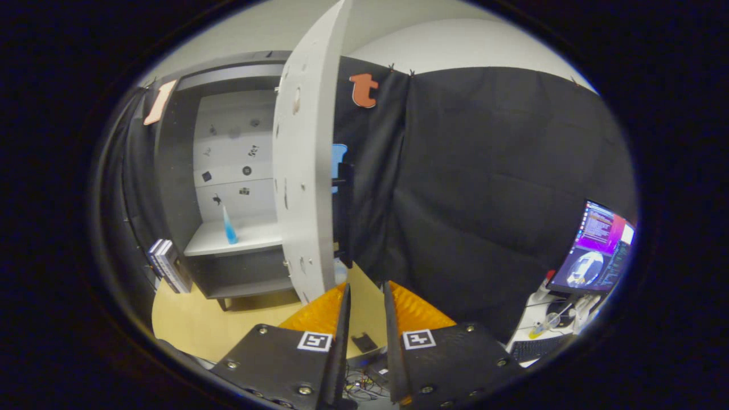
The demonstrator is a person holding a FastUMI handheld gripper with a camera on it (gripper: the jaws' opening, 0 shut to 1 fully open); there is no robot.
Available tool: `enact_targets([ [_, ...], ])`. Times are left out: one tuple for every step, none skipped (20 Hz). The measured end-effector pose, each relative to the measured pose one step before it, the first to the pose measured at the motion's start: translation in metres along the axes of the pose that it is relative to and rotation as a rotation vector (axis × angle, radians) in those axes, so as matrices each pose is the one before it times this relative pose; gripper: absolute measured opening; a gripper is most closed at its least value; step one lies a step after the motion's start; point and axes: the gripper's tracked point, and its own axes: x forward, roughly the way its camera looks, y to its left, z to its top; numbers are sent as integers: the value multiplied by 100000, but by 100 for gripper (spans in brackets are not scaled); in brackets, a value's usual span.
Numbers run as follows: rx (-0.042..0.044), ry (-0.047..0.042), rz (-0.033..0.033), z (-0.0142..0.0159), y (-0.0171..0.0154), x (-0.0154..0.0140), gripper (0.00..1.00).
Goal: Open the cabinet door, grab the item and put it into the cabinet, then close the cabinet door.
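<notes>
Cabinet door (304, 171) open, far face hidden

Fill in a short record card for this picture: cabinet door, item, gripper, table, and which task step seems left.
door: door swung open, its edge toward the camera
cabinet: cabinet stands on the table, its shelf in sight
item: blue cone upright on the shelf, inside the cabinet
gripper: gripper fingers a narrow gap apart, holding nothing, just short of the door's lower edge
table: table bears the cabinet; books lean at the cabinet's left
step left: closing the door, as it seems
</notes>
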Motion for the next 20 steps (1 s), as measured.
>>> enact_targets([
  [106, -248, -2366, 220, -817, 739, 31],
  [-27, -727, -1938, 398, -803, 589, 31],
  [43, -788, -1808, 436, -637, 650, 31],
  [183, -727, -1132, 405, -406, 639, 31],
  [143, -771, -1298, 409, -274, 585, 39],
  [601, -639, -807, 207, -205, 924, 40],
  [1525, -603, 734, 389, 187, 450, 46],
  [1954, -514, 1288, 417, 477, 533, 60],
  [1441, -940, 497, 405, 307, 482, 74],
  [958, -827, 1209, 288, 347, 528, 78],
  [256, -762, 1209, 297, 453, 369, 80],
  [-188, -556, 1004, 125, 361, 244, 82],
  [-757, -395, -535, 110, 17, 369, 83],
  [-517, -258, -108, 112, -222, -197, 83],
  [331, 170, 715, 61, 77, -109, 83],
  [267, 423, 1203, -90, 312, 251, 83],
  [-163, -14, 1643, -1, 254, -21, 83],
  [-684, -10, 1360, -28, 184, 90, 84],
  [-1136, -341, 1000, 111, 170, 21, 83],
  [-2013, -303, 808, 80, 105, -108, 83],
])
